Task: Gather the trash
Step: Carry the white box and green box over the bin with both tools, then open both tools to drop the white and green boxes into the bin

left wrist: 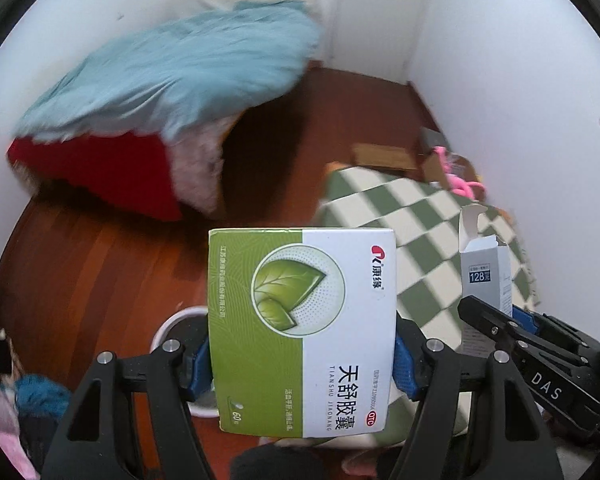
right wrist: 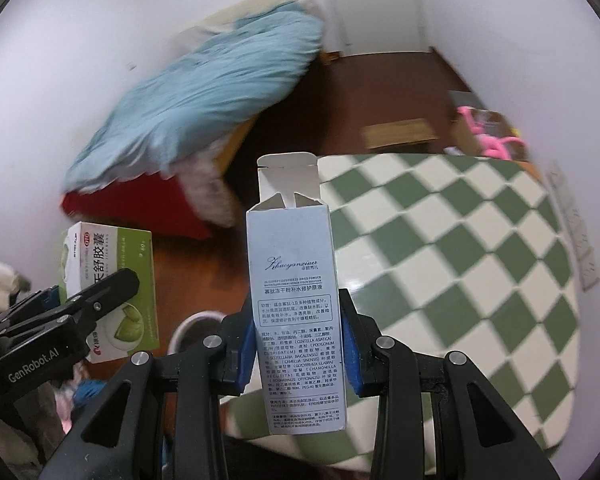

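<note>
My left gripper is shut on a green and white medicine box, its blue pads pressing both sides; the same medicine box shows at the left of the right wrist view. My right gripper is shut on a tall pale grey carton with its top flap open, and that carton also appears at the right of the left wrist view. Both boxes hang above the floor. A white-rimmed bin sits below, mostly hidden behind the medicine box; the bin also peeks out left of the carton.
A green and white checked table stands on the right. A bed with a light blue quilt and a red cover fills the left. Cardboard boxes and a pink thing lie by the far wall. Clothes pile at lower left.
</note>
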Tool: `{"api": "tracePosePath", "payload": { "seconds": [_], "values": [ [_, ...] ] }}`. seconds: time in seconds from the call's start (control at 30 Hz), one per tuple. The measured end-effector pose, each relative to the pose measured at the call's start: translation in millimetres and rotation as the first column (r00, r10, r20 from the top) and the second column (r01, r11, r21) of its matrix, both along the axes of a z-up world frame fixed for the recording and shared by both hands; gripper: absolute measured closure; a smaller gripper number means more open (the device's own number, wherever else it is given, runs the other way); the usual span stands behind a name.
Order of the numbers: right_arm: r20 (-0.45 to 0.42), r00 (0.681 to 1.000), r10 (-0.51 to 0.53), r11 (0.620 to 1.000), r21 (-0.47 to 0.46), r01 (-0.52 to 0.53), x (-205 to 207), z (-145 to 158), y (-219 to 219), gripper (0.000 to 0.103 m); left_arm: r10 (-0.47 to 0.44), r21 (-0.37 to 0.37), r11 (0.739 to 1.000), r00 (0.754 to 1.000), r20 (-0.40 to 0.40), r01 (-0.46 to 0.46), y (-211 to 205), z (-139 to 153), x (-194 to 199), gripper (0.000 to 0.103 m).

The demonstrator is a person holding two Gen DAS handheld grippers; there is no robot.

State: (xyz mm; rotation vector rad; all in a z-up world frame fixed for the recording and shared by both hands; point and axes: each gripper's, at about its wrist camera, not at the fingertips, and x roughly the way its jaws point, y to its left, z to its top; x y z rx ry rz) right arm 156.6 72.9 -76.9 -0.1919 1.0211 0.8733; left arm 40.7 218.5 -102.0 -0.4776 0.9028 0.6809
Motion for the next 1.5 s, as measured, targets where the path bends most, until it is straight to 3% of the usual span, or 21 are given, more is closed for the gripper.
{"api": "tracePosePath", "payload": {
  "seconds": [0.1, 0.27, 0.5, 0.67, 0.73, 0.77, 0.8, 1.0, 1.03, 1.07, 1.1, 1.13, 1.27, 1.5],
  "values": [
    [-0.042, 0.997, 0.064, 0.998, -0.003, -0.064, -38, -17, 35, 0.065, 0.079, -0.051, 0.995, 0.997, -0.027, -0.08, 31, -23, -47, 0.036],
    [-0.129, 0.979, 0.157, 0.984, -0.06, -0.166, -90, -75, 90, 0.065, 0.179, -0.164, 0.968, 0.98, -0.092, -0.192, 75, -80, -100, 0.036],
    [-0.243, 0.944, 0.224, 0.94, -0.201, -0.275, -130, -179, 166, 0.065, 0.27, -0.353, 0.883, 0.95, -0.156, -0.309, 130, -173, -137, 0.031],
    [-0.283, 0.926, 0.25, 0.899, -0.288, -0.331, -138, -236, 205, 0.065, 0.304, -0.418, 0.829, 0.927, -0.219, -0.371, 159, -222, -145, 0.03],
    [-0.292, 0.921, 0.256, 0.884, -0.315, -0.346, -139, -255, 219, 0.065, 0.317, -0.43, 0.813, 0.918, -0.238, -0.392, 167, -234, -151, 0.024],
    [-0.301, 0.919, 0.255, 0.877, -0.329, -0.351, -140, -264, 225, 0.065, 0.324, -0.435, 0.805, 0.913, -0.248, -0.404, 170, -239, -156, 0.006],
    [-0.306, 0.917, 0.255, 0.87, -0.341, -0.356, -140, -272, 232, 0.065, 0.331, -0.44, 0.797, 0.909, -0.252, -0.412, 173, -242, -163, 0.0],
    [-0.339, 0.9, 0.274, 0.832, -0.386, -0.399, -144, -312, 265, 0.063, 0.371, -0.399, 0.793, 0.885, -0.281, -0.46, 172, -240, -183, 0.0],
    [-0.342, 0.898, 0.278, 0.827, -0.391, -0.405, -145, -317, 268, 0.047, 0.379, -0.381, 0.798, 0.88, -0.286, -0.467, 172, -238, -186, 0.0],
    [-0.343, 0.898, 0.277, 0.825, -0.394, -0.405, -145, -319, 271, 0.017, 0.388, -0.358, 0.802, 0.873, -0.295, -0.478, 171, -236, -190, 0.0],
    [-0.344, 0.898, 0.275, 0.828, -0.39, -0.403, -145, -322, 272, 0.005, 0.398, -0.333, 0.807, 0.865, -0.305, -0.488, 168, -232, -193, 0.0],
    [-0.347, 0.897, 0.273, 0.834, -0.379, -0.401, -142, -325, 275, 0.0, 0.406, -0.306, 0.812, 0.858, -0.314, -0.496, 164, -228, -197, 0.0],
    [-0.318, 0.91, 0.266, 0.842, -0.383, -0.38, -142, -320, 269, 0.0, 0.416, -0.247, 0.831, 0.852, -0.319, -0.498, 148, -213, -211, 0.0],
    [-0.23, 0.93, 0.286, 0.854, -0.379, -0.356, -158, -250, 233, 0.0, 0.409, -0.205, 0.857, 0.866, -0.289, -0.473, 112, -171, -220, 0.0]
  ]
}}
